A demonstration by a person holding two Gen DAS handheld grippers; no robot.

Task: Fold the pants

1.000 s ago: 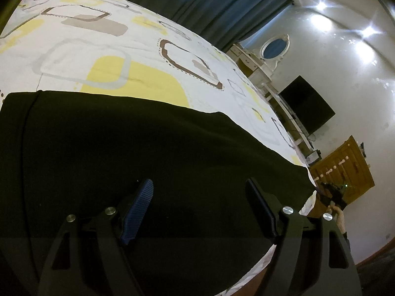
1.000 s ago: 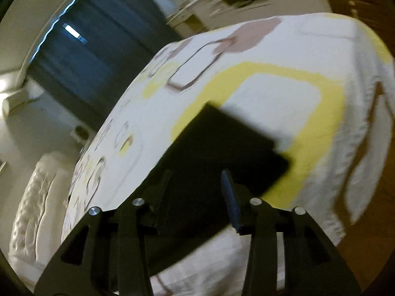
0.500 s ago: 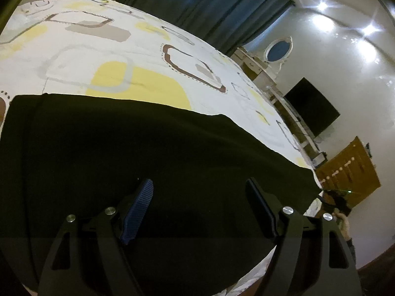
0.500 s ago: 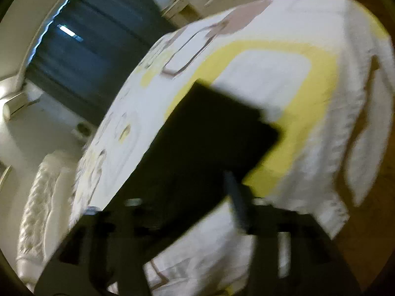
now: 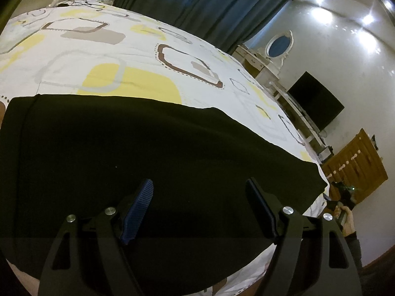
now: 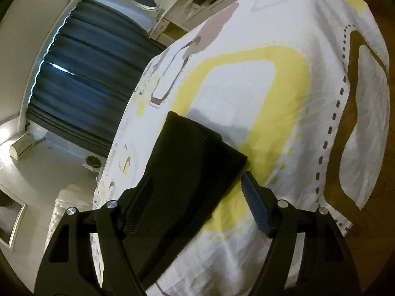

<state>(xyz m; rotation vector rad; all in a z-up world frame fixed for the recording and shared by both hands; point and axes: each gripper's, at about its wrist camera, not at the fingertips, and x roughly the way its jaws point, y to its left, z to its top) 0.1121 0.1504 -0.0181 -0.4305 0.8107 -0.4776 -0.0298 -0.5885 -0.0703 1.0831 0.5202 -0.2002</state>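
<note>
Both tools wide, empty: left tool (image 5: 198,212), right tool (image 6: 195,202) above black pants (image 5: 148,162) on bed (image 5: 138,56); pinch edge squarely, all layers.

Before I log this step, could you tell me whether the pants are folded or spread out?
Folded lengthwise: the pants lie flat as one long black strip on the bedsheet.
</note>
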